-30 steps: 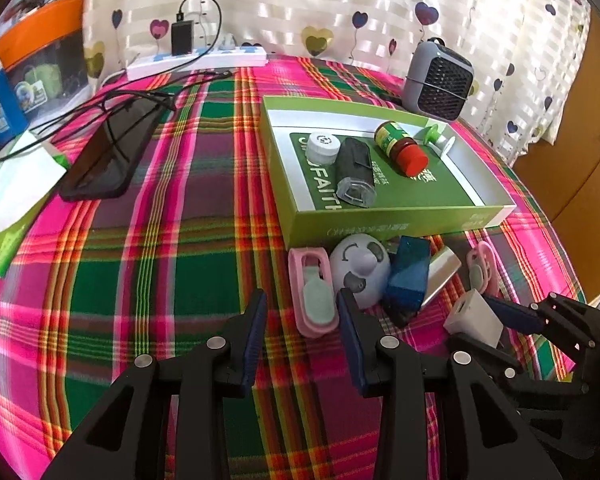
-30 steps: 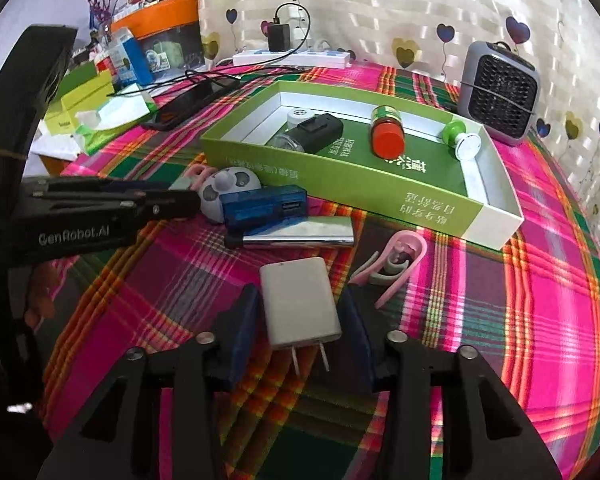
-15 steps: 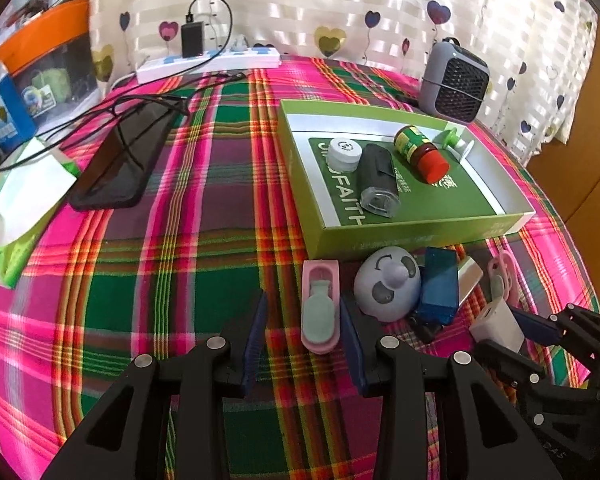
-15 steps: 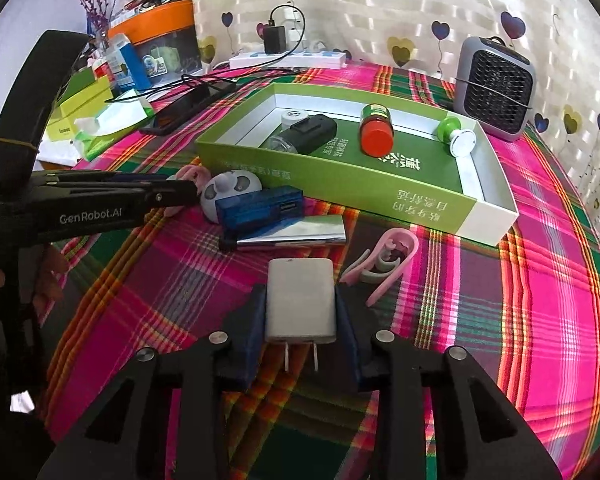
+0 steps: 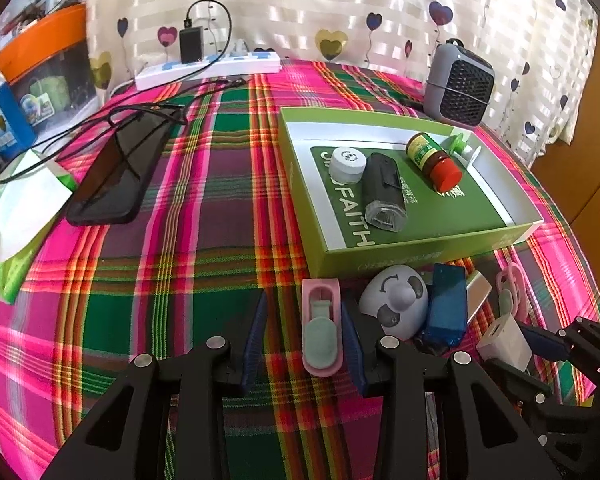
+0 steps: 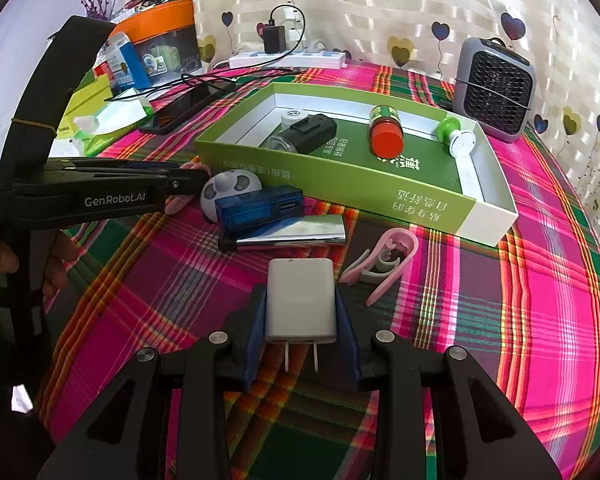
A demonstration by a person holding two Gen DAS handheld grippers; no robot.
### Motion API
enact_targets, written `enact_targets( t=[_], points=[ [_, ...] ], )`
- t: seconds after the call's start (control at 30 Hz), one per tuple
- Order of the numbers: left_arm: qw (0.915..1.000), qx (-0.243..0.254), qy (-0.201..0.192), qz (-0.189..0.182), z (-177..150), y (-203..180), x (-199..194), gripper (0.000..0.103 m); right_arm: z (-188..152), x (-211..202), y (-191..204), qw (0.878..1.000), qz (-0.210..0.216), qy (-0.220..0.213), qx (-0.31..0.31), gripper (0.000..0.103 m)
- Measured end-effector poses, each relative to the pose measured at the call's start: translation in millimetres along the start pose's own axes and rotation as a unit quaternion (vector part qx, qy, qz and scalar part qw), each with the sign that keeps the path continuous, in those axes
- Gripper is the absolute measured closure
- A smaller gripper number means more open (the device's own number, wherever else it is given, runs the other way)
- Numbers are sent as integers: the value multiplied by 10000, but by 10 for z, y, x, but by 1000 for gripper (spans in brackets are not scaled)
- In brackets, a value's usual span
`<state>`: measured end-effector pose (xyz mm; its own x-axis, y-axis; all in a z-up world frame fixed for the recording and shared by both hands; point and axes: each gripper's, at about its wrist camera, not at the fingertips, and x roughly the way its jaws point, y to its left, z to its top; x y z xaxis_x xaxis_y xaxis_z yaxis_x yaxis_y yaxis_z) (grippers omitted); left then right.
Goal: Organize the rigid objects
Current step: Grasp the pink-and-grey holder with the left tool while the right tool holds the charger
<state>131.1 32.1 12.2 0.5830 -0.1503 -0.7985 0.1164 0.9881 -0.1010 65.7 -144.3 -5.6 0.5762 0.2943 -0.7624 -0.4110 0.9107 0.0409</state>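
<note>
On the plaid tablecloth lies a pink clip, between the fingers of my open left gripper; its right side lies against the right pad, with a gap on its left. My right gripper is shut on a white plug charger, prongs towards the camera. Just beyond lie a round white gadget, a blue translucent device, a silver bar and a second pink clip. The green box behind them holds a red-capped bottle, a black device, a white cap and a green-and-white piece.
A black phone with cables lies at the left, beside a tissue pack. A white power strip runs along the curtain at the back. A grey fan heater stands behind the box. A hand holds the left gripper.
The left gripper slid left and forward, so the pink clip now lies between its fingers. The right gripper's jaws closed in onto the white charger.
</note>
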Motion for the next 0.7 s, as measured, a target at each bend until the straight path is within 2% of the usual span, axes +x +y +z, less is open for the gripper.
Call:
enact_targets(
  t=[0.27,0.5,0.7],
  points=[
    [10000,42,-17,66,-14,-2,-9,69,1,1,0,10000,4,-1,3,68],
    [9999,-35,-26,120,-24,20,-24,81,0,2,2,10000,-6,-1,-3,68],
    [9999,-71,-34,134,-30,33,-28,84,1,1,2,10000,-5,-1,-3,68]
  ],
)
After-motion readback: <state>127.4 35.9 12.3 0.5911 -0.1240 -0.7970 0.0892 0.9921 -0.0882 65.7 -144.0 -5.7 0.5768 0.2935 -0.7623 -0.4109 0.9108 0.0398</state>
